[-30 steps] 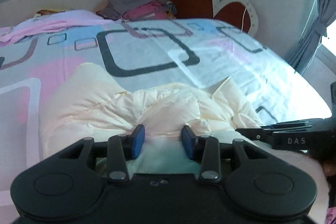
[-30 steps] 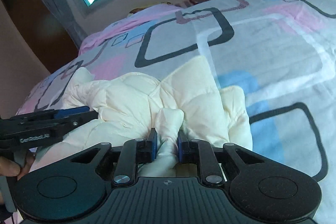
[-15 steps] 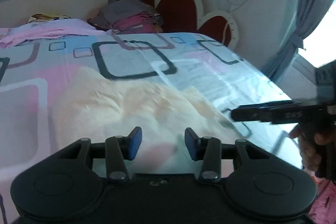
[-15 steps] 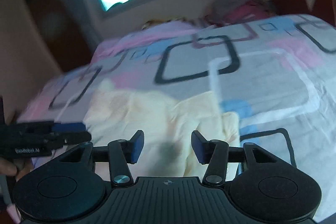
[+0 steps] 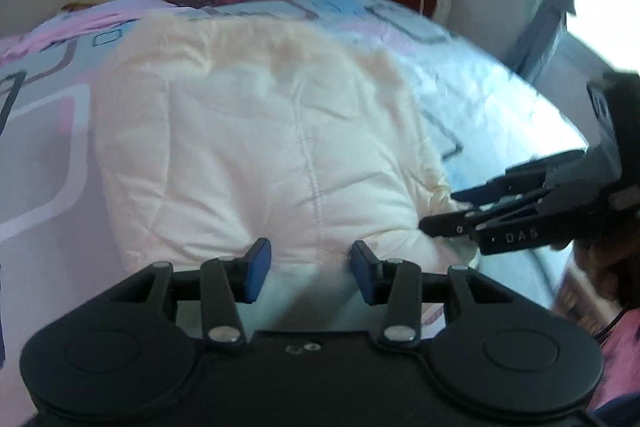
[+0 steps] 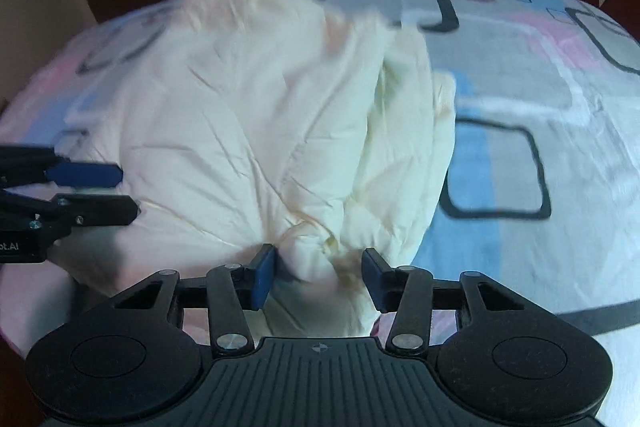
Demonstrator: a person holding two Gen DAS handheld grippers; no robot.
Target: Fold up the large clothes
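A bed [image 5: 472, 99] covered by a patterned sheet of pink, blue and grey squares is seen, with a folded cream quilted jacket [image 5: 256, 147] laid across it. Above its near edge the left gripper [image 5: 308, 273] is held partly open and empty. The right gripper [image 6: 318, 277] has just been opened; a puffed fold stands between its jaws, ungripped.

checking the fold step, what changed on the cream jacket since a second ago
The right gripper let go of the fold it pinched in the cream quilted jacket; its jaws have just opened. The jacket went from a bunched heap to a smoother folded bundle. The left gripper stayed open, holding nothing, and the patterned bedsheet stayed as it was.
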